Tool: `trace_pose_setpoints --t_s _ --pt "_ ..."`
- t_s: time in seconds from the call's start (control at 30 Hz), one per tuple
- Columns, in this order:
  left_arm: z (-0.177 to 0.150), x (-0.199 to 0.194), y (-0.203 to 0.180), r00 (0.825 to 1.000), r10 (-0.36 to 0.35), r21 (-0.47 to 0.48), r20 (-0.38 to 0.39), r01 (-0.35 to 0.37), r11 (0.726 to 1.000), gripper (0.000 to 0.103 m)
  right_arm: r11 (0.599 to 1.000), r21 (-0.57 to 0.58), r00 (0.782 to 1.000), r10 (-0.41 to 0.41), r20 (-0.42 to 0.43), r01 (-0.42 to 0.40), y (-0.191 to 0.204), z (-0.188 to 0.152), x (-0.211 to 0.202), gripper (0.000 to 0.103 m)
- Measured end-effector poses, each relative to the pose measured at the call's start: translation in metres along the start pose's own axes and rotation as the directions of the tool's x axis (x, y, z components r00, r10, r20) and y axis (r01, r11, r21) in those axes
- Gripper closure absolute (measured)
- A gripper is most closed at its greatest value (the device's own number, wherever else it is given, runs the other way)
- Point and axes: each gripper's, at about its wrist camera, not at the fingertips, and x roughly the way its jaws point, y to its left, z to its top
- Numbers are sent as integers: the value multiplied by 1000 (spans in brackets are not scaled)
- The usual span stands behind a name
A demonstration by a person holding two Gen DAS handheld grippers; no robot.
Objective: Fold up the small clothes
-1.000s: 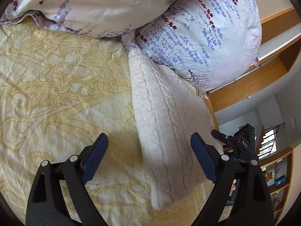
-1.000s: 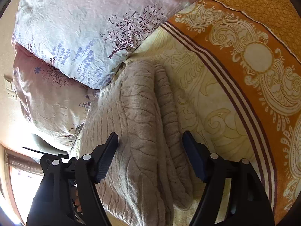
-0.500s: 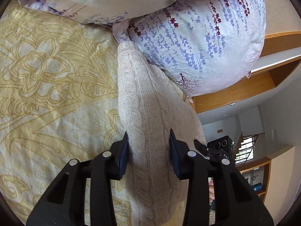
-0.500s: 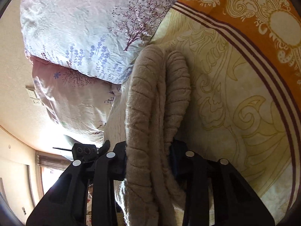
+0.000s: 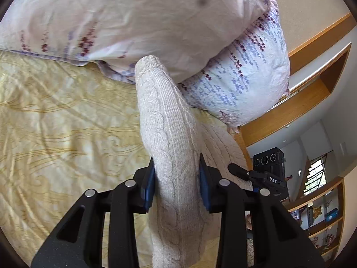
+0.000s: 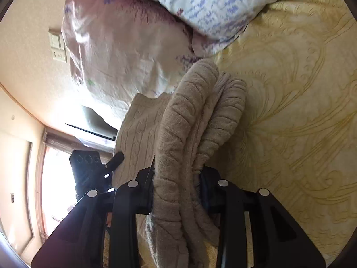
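Observation:
A cream cable-knit sweater point(image 5: 165, 116) lies folded lengthwise on the yellow bedspread point(image 5: 55, 122), and its far end touches the pillows. My left gripper point(image 5: 176, 174) is shut on the near edge of one fold, its blue pads pressing the knit from both sides. In the right wrist view the same sweater point(image 6: 189, 116) shows as bunched ribbed folds, lifted a little off the bed. My right gripper point(image 6: 176, 172) is shut on that bunch. Each view shows the other gripper's black body beside the sweater, the right one point(image 5: 267, 174) and the left one point(image 6: 89, 167).
Two floral pillows point(image 5: 133, 17) point(image 5: 241, 78) are stacked at the head of the bed, right behind the sweater's far end. A wooden headboard ledge point(image 5: 290, 111) and open shelves point(image 5: 323, 212) lie to the right. A wall switch point(image 6: 58, 47) sits near a bright window.
Both grippers went from open around the sweater to shut on its near edge. They then carried it toward the pillows, which now fill more of each view.

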Motion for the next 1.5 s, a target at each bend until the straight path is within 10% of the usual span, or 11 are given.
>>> trace_pose_setpoints --t_s 0.23,0.37,0.47,0.57,0.73,1.0,1.3,1.5 --pt "-10 5 55 1000 10 -160 -6 -11 987 59 987 -18 987 -158 16 158 1 -9 2 61" --pt "-12 -25 21 967 209 -3 144 -211 978 38 970 -57 960 -224 169 236 12 -8 -29 58" --pt "-18 -38 -8 950 227 98 213 -252 963 29 969 -76 950 -213 229 236 16 -7 -39 58" --pt "-27 -34 -34 958 201 194 205 -241 951 25 965 -98 956 -222 192 243 19 -3 -24 60" --pt "-40 -7 -65 957 235 335 168 -279 900 25 920 -179 925 -308 221 349 29 -11 -13 93" --pt "-52 30 -73 947 305 436 95 -316 843 26 889 -79 877 -425 223 451 9 8 -8 95" --pt "-74 8 -75 911 363 488 196 -411 770 29 936 -58 921 -327 212 346 12 -7 -38 76" --pt "-122 -43 -71 838 415 586 355 -545 599 25 965 -75 943 -227 243 252 10 -58 -76 72"
